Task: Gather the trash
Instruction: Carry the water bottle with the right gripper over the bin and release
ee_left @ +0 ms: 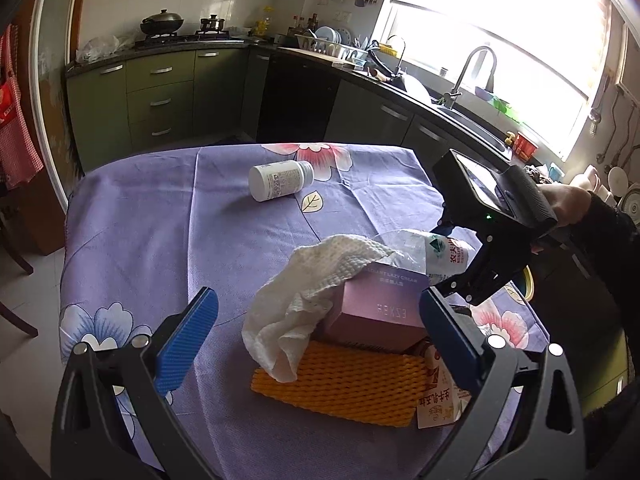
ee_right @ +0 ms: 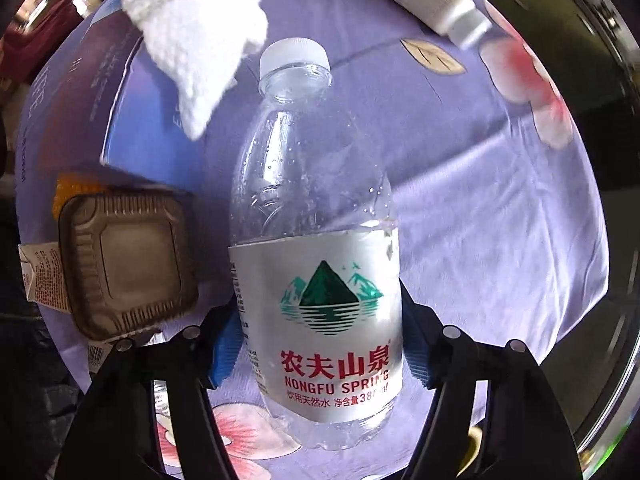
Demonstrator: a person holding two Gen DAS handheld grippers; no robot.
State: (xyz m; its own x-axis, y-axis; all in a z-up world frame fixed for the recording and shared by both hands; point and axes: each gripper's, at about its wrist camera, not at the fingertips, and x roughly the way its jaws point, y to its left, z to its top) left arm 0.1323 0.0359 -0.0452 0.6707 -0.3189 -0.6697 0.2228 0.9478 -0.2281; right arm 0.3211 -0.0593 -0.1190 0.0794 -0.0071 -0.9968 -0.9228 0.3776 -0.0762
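My right gripper [ee_right: 320, 344] is shut on an empty clear Nongfu Spring water bottle [ee_right: 316, 240] with a white cap, held over the purple flowered tablecloth [ee_right: 500, 220]. From the left wrist view the bottle [ee_left: 436, 252] sticks out of the right gripper at the table's right side. My left gripper [ee_left: 320, 340] is open, its blue pads either side of a trash pile: a crumpled white paper towel [ee_left: 312, 292], a pink box [ee_left: 380, 312], orange foam netting [ee_left: 344, 380] and a milk carton [ee_left: 440, 396]. A white pill bottle [ee_left: 280, 180] lies on its side farther back.
A brown plastic clamshell lid [ee_right: 124, 264] lies left of the held bottle. Kitchen counters, a stove [ee_left: 180, 36] and a sink [ee_left: 472, 112] under a bright window run behind the table. A dark chair [ee_left: 12, 264] stands at the left.
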